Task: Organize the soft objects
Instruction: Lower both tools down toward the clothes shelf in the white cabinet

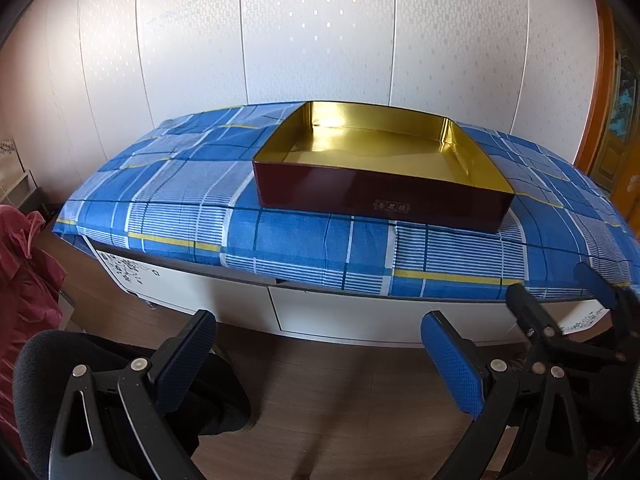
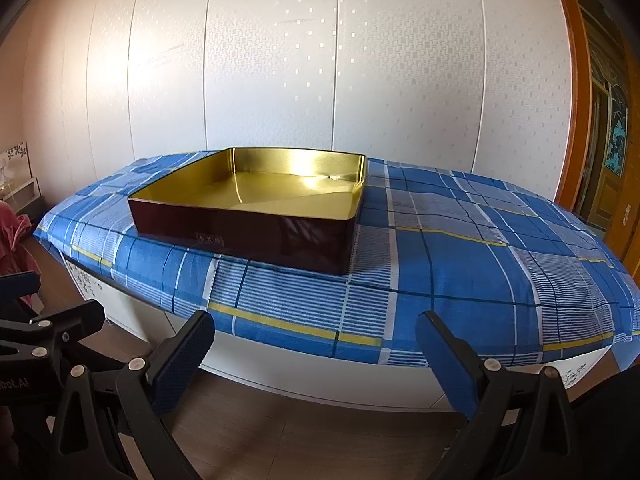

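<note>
A dark red box (image 1: 384,196) with a shiny gold inside sits on a bench (image 1: 360,316) covered by a blue plaid cloth (image 1: 172,196). The box is open at the top and nothing shows inside it; a small gold label marks its near wall. It stands toward the back of the cloth, close to the white panelled wall (image 1: 320,32) behind it.

The left claw (image 1: 320,360) hangs in front of the box and below it, short of the bench edge, over the wooden floor (image 1: 340,392). Its two blue-padded fingers stand wide apart with nothing between them. The right claw (image 2: 316,356) is also in front of the box, at the bench edge, its fingers likewise spread wide and empty. In the left view the right claw shows to the right of the box, low at the frame edge; in the right view the left claw shows at the far left.

No soft object lies in or beside the box. To the left of the box, beyond the bench end, a red fabric (image 1: 24,264) hangs or lies bunched; what it is cannot be told. A dark rounded cushion-like shape (image 1: 48,360) sits below it, near the left claw. To the right of the box stands an orange wooden door frame (image 2: 580,92).
</note>
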Action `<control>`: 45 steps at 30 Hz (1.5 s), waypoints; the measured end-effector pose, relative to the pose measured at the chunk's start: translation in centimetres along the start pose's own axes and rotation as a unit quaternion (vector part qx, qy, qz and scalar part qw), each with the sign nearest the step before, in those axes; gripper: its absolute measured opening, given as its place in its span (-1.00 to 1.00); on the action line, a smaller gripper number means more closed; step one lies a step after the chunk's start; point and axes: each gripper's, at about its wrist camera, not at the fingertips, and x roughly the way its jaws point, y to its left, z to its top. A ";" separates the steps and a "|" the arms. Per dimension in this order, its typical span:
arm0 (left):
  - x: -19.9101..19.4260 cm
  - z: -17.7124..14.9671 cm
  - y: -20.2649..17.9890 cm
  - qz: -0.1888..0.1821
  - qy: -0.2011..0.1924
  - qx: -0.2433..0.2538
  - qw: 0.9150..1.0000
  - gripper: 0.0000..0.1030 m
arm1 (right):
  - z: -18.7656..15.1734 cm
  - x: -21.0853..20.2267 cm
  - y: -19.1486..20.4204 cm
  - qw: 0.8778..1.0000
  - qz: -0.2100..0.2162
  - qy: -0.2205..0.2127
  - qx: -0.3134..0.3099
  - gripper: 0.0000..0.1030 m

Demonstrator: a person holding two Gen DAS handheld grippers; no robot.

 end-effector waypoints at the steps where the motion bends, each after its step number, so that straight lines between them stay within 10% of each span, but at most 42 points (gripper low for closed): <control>1: 0.2 -0.1 0.1 -0.010 0.006 -0.004 1.000 0.99 | -0.2 0.4 0.1 1.000 0.003 0.010 -0.007 0.98; 7: 1.7 -0.6 0.9 -0.071 0.051 -0.043 0.995 0.99 | -1.8 2.5 1.0 0.997 0.002 0.057 -0.052 0.98; 13: 4.4 -1.1 -0.1 -0.022 0.112 0.000 0.994 0.94 | -3.9 4.9 2.6 0.982 0.016 0.109 -0.152 0.97; 21: 8.0 -0.9 -2.8 -0.018 0.128 0.147 0.981 0.99 | -10.4 8.7 5.3 0.901 0.003 0.170 -0.400 0.90; 23: 8.8 -1.9 -4.6 0.006 0.115 0.229 0.967 0.99 | -11.5 9.8 5.2 0.886 0.003 0.188 -0.425 0.90; 28: 10.1 -6.3 -8.4 0.059 0.034 0.435 0.898 0.99 | -14.1 12.6 4.6 0.850 -0.031 0.185 -0.492 0.89; 31: 11.6 -7.4 -9.0 0.040 0.041 0.462 0.885 0.99 | -15.5 14.2 3.6 0.834 -0.056 0.177 -0.520 0.83; 45: 18.9 -10.5 -10.2 0.060 0.034 0.579 0.812 0.99 | -14.3 20.3 -0.2 0.827 -0.072 0.220 -0.513 0.46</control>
